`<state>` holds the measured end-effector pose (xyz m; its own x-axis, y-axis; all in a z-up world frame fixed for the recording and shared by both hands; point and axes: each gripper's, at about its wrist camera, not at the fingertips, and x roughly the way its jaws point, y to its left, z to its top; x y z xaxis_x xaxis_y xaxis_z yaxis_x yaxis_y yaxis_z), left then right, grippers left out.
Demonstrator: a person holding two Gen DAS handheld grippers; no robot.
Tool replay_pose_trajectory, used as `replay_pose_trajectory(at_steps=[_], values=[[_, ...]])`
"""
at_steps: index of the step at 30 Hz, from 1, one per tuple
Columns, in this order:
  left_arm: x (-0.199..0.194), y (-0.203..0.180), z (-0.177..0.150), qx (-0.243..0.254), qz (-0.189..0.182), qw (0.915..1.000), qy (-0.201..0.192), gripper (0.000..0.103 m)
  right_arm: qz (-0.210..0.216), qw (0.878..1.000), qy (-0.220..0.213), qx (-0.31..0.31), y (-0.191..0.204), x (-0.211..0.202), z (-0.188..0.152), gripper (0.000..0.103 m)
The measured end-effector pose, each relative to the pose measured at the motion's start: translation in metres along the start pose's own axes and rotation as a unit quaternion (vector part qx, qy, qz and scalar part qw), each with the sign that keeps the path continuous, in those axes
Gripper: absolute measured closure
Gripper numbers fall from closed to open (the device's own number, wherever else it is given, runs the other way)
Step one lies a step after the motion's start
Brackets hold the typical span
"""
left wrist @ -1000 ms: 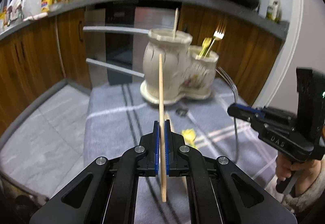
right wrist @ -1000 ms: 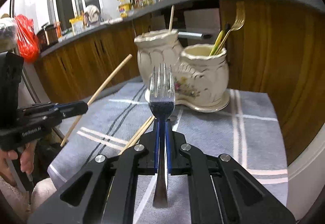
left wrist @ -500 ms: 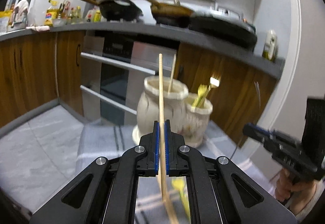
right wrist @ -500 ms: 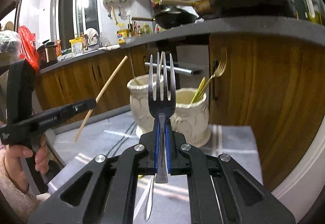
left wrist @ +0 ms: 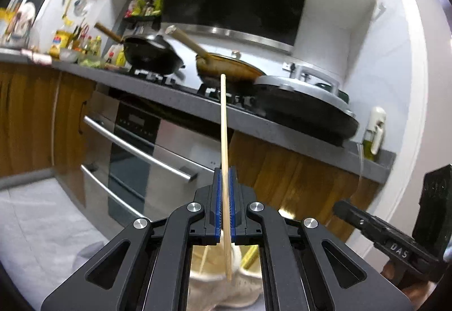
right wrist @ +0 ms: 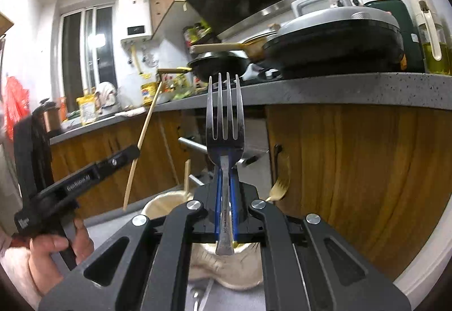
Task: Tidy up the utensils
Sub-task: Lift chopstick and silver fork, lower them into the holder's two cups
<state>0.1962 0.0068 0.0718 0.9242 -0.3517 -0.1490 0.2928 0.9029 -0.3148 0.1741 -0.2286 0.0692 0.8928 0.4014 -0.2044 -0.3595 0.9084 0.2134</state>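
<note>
My left gripper [left wrist: 224,189] is shut on a single wooden chopstick [left wrist: 223,127] that stands nearly upright, its tip high against the stove. My right gripper [right wrist: 225,184] is shut on the handle of a steel fork [right wrist: 224,124], tines up. Both are raised above the cream ceramic utensil holder [right wrist: 165,202], which shows only in part below and behind each gripper's frame. One chopstick [right wrist: 187,178] stands in its taller pot, and a gold fork [right wrist: 279,186] leans out of the lower pot. In the right wrist view the left gripper [right wrist: 132,151] and its chopstick [right wrist: 144,136] appear at left, held by a hand [right wrist: 56,249].
A grey counter [left wrist: 282,138] runs behind, with pans [left wrist: 152,52], a lidded cooker [left wrist: 305,102] and an oil bottle [left wrist: 373,130] on it. An oven [left wrist: 135,153] and wooden cabinets [right wrist: 353,170] stand below. The grey striped cloth [right wrist: 118,226] lies under the holder.
Both grippers have risen and tilted up with their utensils. The holder has dropped from mid-frame to the bottom of both views, and the cloth is mostly out of sight.
</note>
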Motion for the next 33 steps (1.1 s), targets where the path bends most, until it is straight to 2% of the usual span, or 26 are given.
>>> replay_pose_trajectory(at_steps=[4, 10, 20, 23, 29, 31, 33], values=[[0.025, 0.005, -0.004, 0.01, 0.014, 0.9997, 0.016, 0.098, -0.008, 1.0, -0.006, 0.002, 0.0, 0.016, -0.001, 0.098], [0.029, 0.005, -0.025, 0.058, 0.047, 0.9971, 0.013, 0.098, -0.017, 1.0, 0.009, -0.012, 0.003, 0.035, -0.02, 0.098], [0.022, 0.015, -0.045, 0.079, 0.046, 0.9952, 0.035, 0.098, -0.012, 0.999, 0.047, -0.014, -0.002, 0.052, -0.039, 0.098], [0.018, 0.015, -0.05, 0.09, 0.052, 0.9931, 0.055, 0.098, -0.011, 0.998, 0.062, -0.019, 0.0, 0.056, -0.043, 0.098], [-0.002, 0.013, -0.057, 0.111, 0.066, 0.9897, 0.063, 0.084, -0.006, 0.995, 0.094, -0.018, 0.001, 0.069, -0.047, 0.098], [-0.012, 0.015, -0.058, 0.104, 0.073, 0.99, 0.06, 0.069, -0.007, 0.994, 0.103, -0.018, 0.002, 0.073, -0.049, 0.098], [-0.021, 0.017, -0.061, 0.099, 0.08, 0.9903, 0.056, 0.063, -0.01, 0.994, 0.111, -0.02, 0.005, 0.078, -0.051, 0.098]])
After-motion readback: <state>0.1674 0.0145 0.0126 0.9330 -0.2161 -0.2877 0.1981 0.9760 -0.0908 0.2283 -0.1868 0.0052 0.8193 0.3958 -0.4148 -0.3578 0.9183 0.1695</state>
